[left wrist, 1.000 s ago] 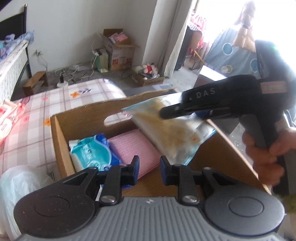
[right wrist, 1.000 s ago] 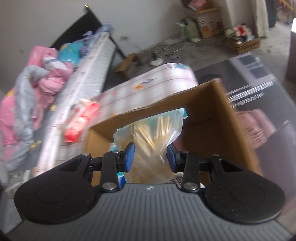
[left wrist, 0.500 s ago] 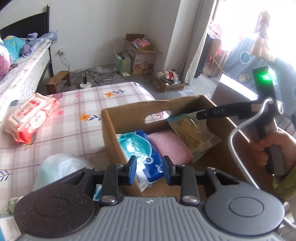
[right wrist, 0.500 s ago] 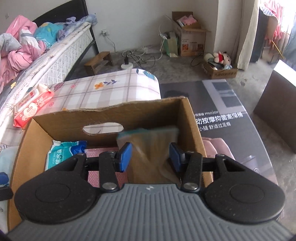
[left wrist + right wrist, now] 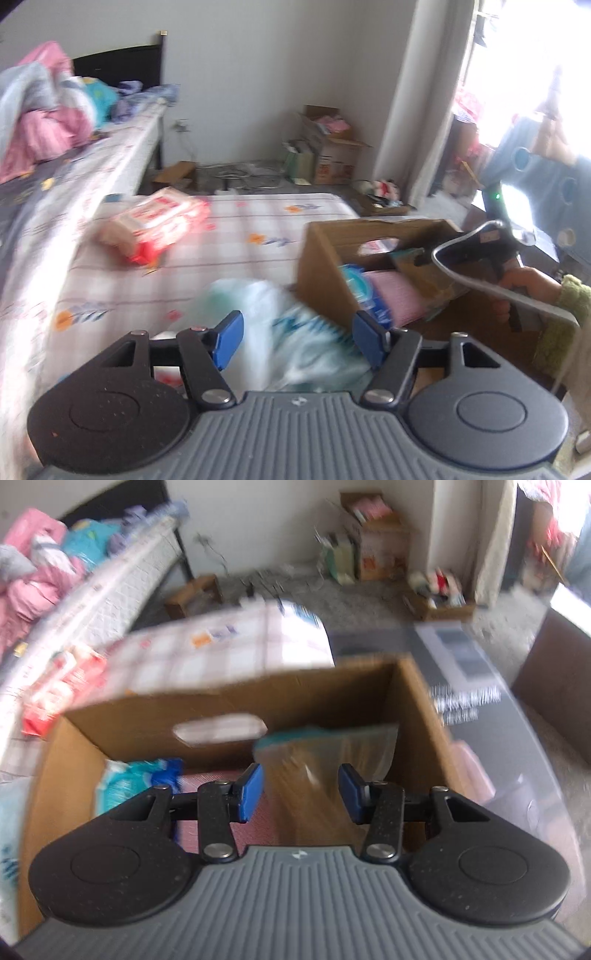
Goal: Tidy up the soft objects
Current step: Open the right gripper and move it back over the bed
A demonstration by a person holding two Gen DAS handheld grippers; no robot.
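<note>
A cardboard box (image 5: pixel 317 269) (image 5: pixel 66 775) stands on the checked bedcloth. Inside lie a blue wipes pack (image 5: pixel 360 291) (image 5: pixel 136 779), a pink cloth (image 5: pixel 397 295) and a clear bag of yellowish sticks (image 5: pixel 328 757), which leans against the box's right wall. My right gripper (image 5: pixel 300 794) is open just above that bag and not holding it; it also shows in the left wrist view (image 5: pixel 480 243). My left gripper (image 5: pixel 297 339) is open wide over a pale blue-white plastic pack (image 5: pixel 280 325) left of the box. A red-white wipes pack (image 5: pixel 155 225) lies farther off.
A bed with pink and blue bedding (image 5: pixel 48 125) runs along the left. Cardboard boxes (image 5: pixel 328 155), cables and toys sit on the floor by the far wall. A dark printed board (image 5: pixel 472 686) lies right of the box.
My right gripper opened and let the bag of sticks drop into the box. My left gripper swung left, opened wide and now hangs over the pale plastic pack.
</note>
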